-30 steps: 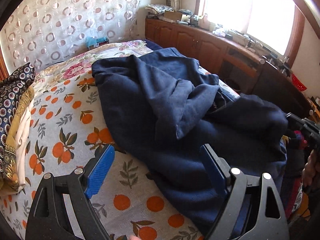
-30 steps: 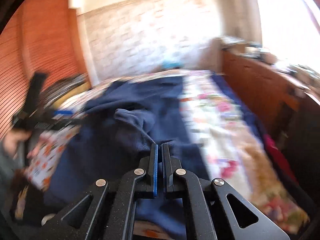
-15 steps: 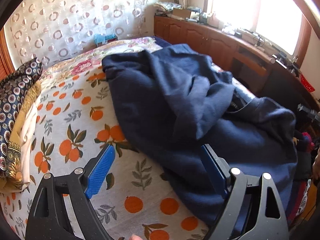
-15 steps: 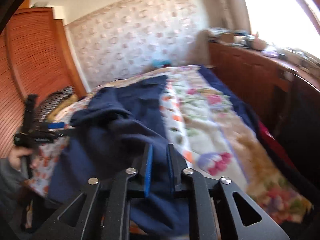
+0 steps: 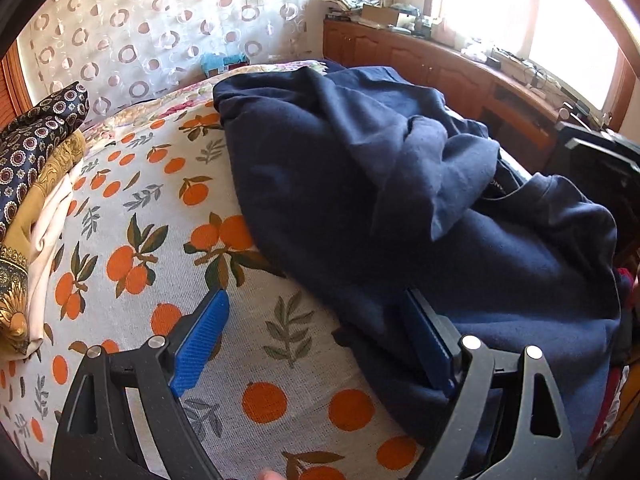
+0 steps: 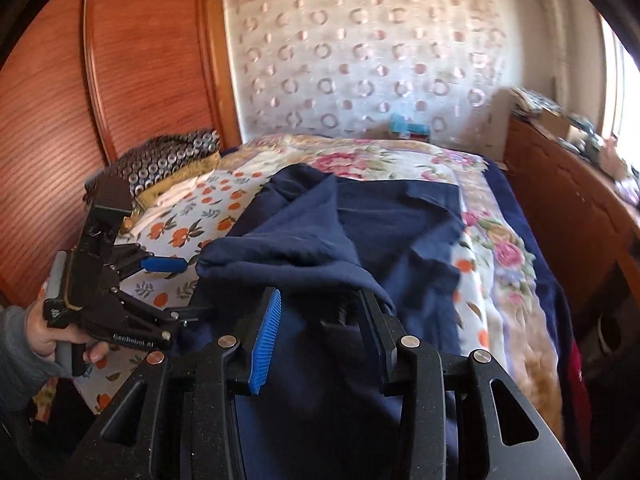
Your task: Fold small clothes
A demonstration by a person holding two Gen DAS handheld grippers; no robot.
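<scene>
Ahead of my left gripper (image 5: pixel 316 320) I had a bare stretch of orange-print sheet (image 5: pixel 132 208), open as far as the stack of folded fabrics (image 5: pixel 32 184) that closed off its left edge. To the right the crumpled navy sweatshirt (image 5: pixel 360 184) rose in a heap and blocked that side. From my right gripper (image 6: pixel 316 320), whose jaws were opening with nothing pressed between them, the floral blanket (image 6: pixel 492 248) lay clear on the right, hemmed in by the wooden cabinet (image 6: pixel 568 200). The wardrobe (image 6: pixel 100 80) walled the left.

The bed (image 5: pixel 120 216) wears an orange-print cover. A crumpled navy sweatshirt (image 5: pixel 360 184) lies across its right side. Folded clothes (image 5: pixel 36 168) are stacked at the left edge.
</scene>
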